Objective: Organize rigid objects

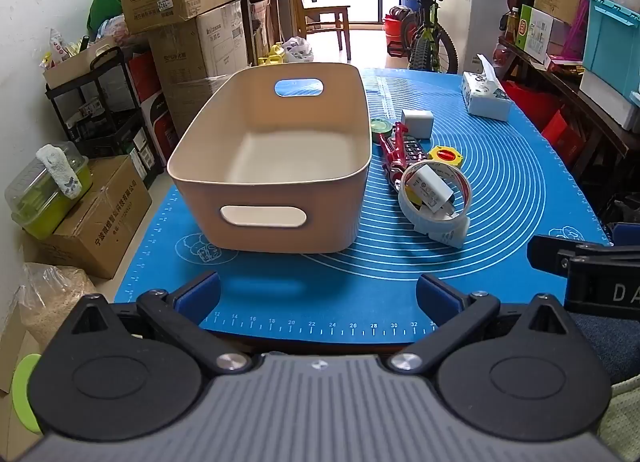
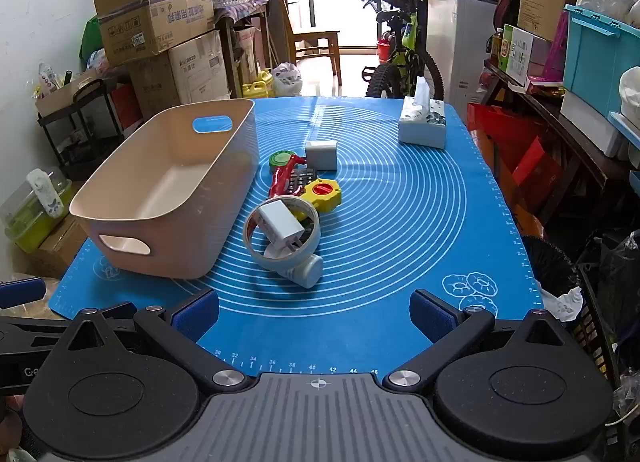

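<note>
Both your left gripper (image 1: 318, 294) and right gripper (image 2: 314, 312) hung apart near the table's front edge, while the light, stiff tape roll (image 2: 282, 232), best pinched across its rim, lay beside the empty bin (image 2: 168, 189).

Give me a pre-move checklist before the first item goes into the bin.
1. Bin has nothing in it: ok.
2. Left gripper open, holding nothing: ok.
3. Right gripper open, holding nothing: ok.
4. Charger sits free: not ok, it rests inside the tape roll.
5. Small white bottle free: not ok, it lies against the tape roll.
6. Mat between right gripper and pile unobstructed: ok.
</note>
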### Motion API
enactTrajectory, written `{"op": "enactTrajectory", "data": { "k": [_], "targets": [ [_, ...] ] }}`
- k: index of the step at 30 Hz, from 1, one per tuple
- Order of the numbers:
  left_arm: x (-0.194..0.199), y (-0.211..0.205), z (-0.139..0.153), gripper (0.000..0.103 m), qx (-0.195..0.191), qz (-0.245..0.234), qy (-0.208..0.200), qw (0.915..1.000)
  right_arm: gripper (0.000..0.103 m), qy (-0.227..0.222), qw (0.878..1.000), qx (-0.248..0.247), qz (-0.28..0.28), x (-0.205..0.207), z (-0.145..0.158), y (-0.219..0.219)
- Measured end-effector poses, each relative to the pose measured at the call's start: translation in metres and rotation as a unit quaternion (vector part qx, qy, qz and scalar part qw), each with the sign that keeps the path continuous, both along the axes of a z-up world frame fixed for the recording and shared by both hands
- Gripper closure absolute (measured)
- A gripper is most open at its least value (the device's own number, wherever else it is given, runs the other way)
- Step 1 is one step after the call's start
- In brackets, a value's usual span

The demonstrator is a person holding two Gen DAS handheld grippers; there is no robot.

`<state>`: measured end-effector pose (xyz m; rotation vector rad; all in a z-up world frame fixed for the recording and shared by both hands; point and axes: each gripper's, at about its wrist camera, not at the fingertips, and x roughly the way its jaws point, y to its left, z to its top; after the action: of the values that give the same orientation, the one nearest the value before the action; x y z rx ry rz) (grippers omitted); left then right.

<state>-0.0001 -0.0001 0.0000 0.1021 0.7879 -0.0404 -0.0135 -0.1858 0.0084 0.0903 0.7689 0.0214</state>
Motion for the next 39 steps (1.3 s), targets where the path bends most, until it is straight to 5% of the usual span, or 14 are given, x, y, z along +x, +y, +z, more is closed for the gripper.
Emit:
{"op": "enactTrajectory", "data": {
  "k": [39],
  "targets": [
    [0.0001, 0.0004, 0.0, 0.0, 0.001, -0.001, 0.002, 1.0, 0.002, 0.002, 1.0, 0.005, -0.001, 0.0008, -0.0011, -0.0012]
  ]
}}
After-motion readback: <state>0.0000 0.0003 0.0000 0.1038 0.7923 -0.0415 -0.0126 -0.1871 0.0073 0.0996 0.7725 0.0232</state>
